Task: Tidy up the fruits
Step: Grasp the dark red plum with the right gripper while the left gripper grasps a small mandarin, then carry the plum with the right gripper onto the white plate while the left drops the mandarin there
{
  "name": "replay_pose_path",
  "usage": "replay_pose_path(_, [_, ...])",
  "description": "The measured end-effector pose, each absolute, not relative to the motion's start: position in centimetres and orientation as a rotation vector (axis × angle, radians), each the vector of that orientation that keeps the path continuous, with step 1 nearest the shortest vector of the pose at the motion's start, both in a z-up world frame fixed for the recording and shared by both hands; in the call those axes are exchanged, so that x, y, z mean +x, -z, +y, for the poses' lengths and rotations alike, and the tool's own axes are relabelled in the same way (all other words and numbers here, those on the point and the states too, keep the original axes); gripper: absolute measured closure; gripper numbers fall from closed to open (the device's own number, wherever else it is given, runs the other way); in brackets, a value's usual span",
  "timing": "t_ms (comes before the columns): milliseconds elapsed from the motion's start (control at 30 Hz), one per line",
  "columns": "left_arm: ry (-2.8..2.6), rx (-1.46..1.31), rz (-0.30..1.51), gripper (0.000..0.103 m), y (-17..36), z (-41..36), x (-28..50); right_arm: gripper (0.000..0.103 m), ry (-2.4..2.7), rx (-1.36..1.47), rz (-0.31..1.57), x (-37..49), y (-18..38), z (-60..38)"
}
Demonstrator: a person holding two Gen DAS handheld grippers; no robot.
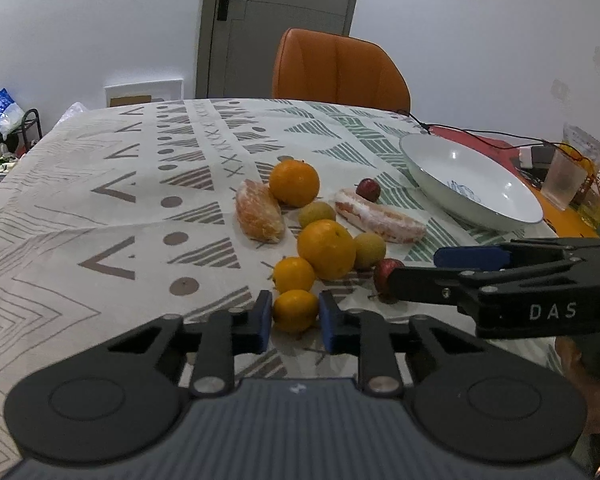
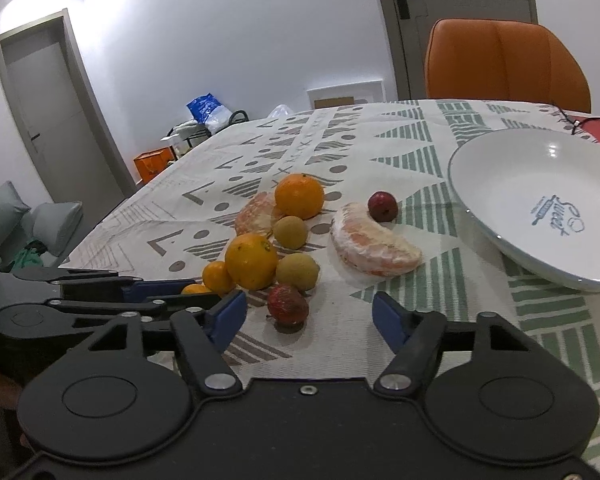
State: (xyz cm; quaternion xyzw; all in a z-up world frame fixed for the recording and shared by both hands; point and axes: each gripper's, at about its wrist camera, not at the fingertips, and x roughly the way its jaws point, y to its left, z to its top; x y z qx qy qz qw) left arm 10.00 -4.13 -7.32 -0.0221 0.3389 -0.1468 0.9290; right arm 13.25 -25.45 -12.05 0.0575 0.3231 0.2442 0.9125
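My left gripper is shut on a small orange that rests on the cloth at the near end of the fruit pile. My right gripper stands open around a small red fruit, and its pads do not touch it. Behind lie two big oranges, another small orange, two yellow-green fruits, two peeled citrus segments and a second red fruit. A white plate sits at the right with nothing on it.
The patterned tablecloth covers the table. An orange chair stands at the far edge. A black cable, a plastic cup and packets lie at the far right beyond the plate.
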Motion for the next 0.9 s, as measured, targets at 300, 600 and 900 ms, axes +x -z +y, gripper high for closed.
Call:
replay_pose_path(300, [0.285, -0.065, 0.686, 0.08, 7.0, -3.5, 9.7, 0.079, -0.537, 0.104, 0.675, 13.6, 12.5, -24.2])
replay_pose_path(600, [0.287, -0.054, 0.638, 0.08, 5.6, -3.5, 9.3, 0.081, -0.536, 0.132, 0.646, 13.0, 11.9, -25.2])
replay_pose_path(900, [0.329, -0.023, 0.61, 0.08, 4.5, -5.3, 9.6, 0.081, -0.484, 0.165, 0.597, 12.3, 11.1, -27.6])
